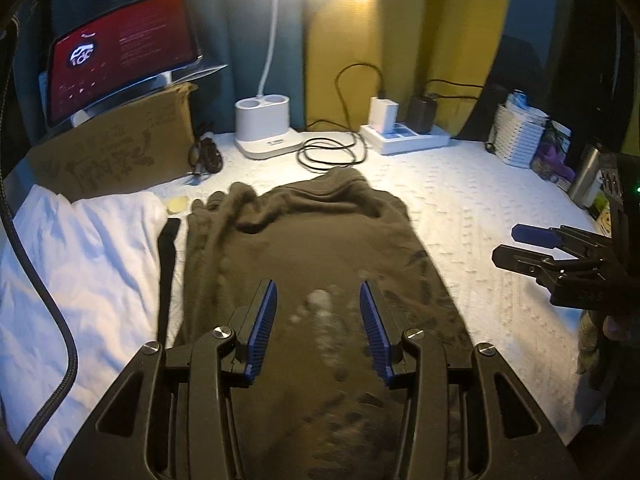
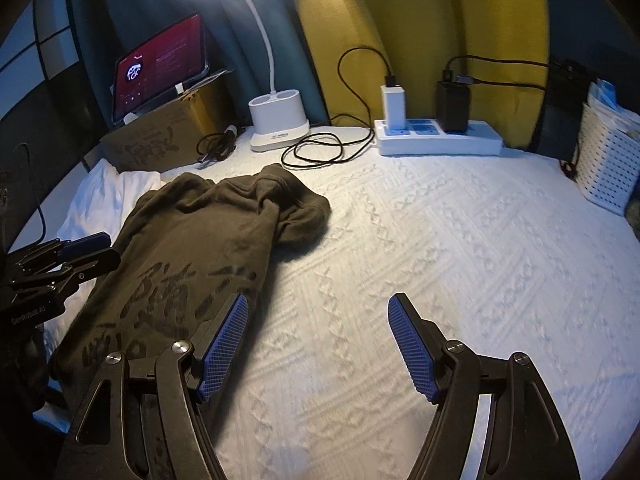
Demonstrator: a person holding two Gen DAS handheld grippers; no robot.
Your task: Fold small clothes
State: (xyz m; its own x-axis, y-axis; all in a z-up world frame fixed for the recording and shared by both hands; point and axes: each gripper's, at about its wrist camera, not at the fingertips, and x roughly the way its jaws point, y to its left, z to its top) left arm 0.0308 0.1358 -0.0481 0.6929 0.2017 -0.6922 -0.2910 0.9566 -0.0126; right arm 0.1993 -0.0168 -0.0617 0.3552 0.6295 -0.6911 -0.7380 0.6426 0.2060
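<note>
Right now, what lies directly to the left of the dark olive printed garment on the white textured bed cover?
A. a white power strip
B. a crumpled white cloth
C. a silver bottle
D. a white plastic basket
B: in the left wrist view the crumpled white cloth lies along the left edge of the dark olive printed garment; the other things sit further back or to the right.

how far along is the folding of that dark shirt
Partly done: the dark shirt lies as a long narrow strip on the white quilt, its sides apparently folded in. In hand: nothing; the left gripper hovers open above it, and the right gripper is open over bare quilt. Left: the far end is bunched, and the strip looks not yet folded across.
</note>
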